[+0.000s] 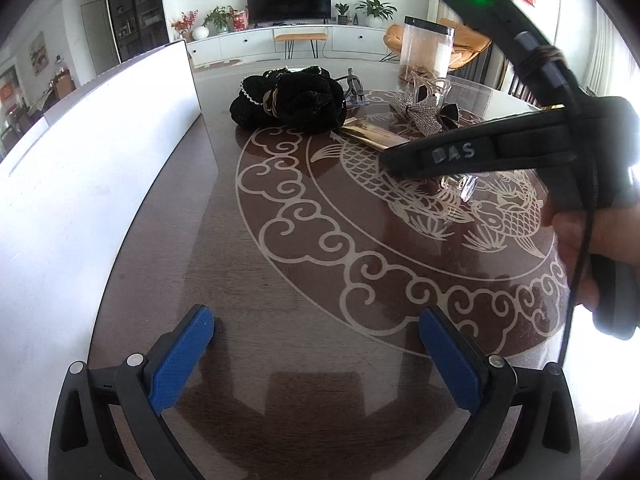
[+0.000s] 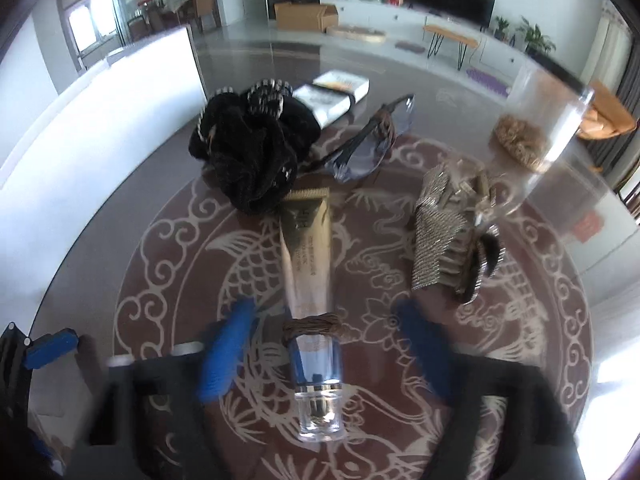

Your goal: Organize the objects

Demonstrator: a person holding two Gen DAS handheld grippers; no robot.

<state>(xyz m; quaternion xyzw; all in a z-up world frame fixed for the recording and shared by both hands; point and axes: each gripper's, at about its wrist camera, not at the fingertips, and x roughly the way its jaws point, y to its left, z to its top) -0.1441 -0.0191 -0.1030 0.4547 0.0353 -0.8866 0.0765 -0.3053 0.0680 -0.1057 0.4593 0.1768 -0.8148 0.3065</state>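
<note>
Right tongs (image 2: 320, 344) straddle the gold tube (image 2: 306, 256) at lower centre, not pinching yet; centre, then squeeze. Left tongs (image 1: 316, 360) open, empty.

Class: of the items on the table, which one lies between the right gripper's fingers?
The gold tube with the clear cap; the black scrunchie and sparkly clip lie farther off.

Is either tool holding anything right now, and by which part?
Nothing is held. The left tool is open over bare table. The right tool straddles the gold tube near its cap, pads not touching.
</note>
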